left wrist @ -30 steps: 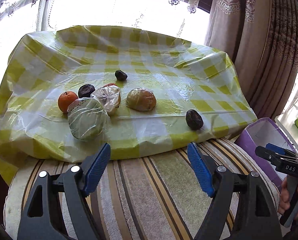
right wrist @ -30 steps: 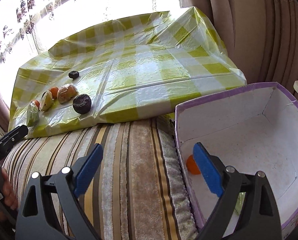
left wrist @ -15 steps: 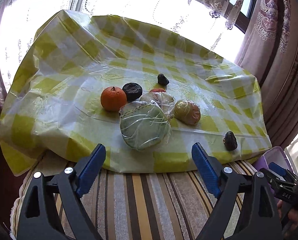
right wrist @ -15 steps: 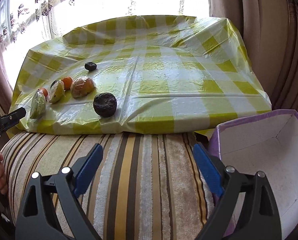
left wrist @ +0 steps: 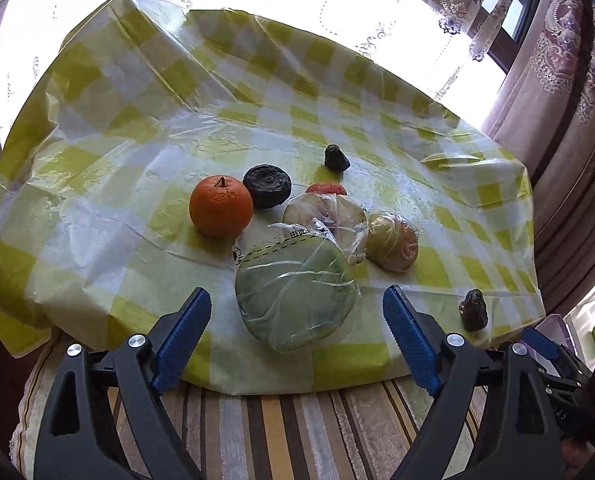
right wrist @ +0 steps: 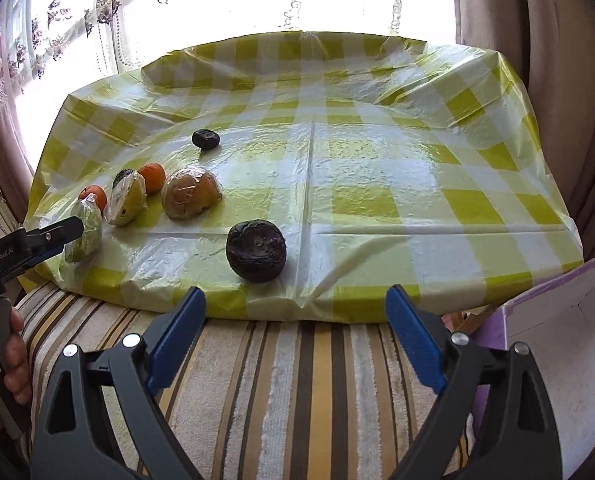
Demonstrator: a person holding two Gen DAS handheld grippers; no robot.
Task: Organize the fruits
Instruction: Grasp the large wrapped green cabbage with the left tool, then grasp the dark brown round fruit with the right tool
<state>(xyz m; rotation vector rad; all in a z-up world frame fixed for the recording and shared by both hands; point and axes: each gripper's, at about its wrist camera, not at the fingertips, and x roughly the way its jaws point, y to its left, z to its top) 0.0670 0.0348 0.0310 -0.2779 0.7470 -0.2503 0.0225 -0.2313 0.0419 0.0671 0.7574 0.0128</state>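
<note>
Two views split the scene: only the right wrist view shows the purple box (right wrist: 553,360) at the right edge, its white inner wall bare where visible and the rest of its inside out of frame, while the left wrist view catches just a sliver of it and instead gives the fruit cluster close up. Both tools gape wide with nothing between the blue pads: the left tool (left wrist: 297,324) hangs over the striped cushion (left wrist: 281,432) with the wrapped green fruit (left wrist: 295,296) just ahead of it, and the right tool (right wrist: 295,324) faces the large dark wrinkled fruit (right wrist: 256,251) near the front edge of the yellow checked plastic sheet (right wrist: 377,160). On that sheet the orange (left wrist: 221,207) sits left of a dark flattened fruit (left wrist: 267,186); a film-wrapped pale fruit (left wrist: 329,220) and a wrapped yellowish-brown fruit (left wrist: 393,246) lie to the right, touching or nearly so. A small dark fruit (left wrist: 336,157) stands farther back, well apart
</note>
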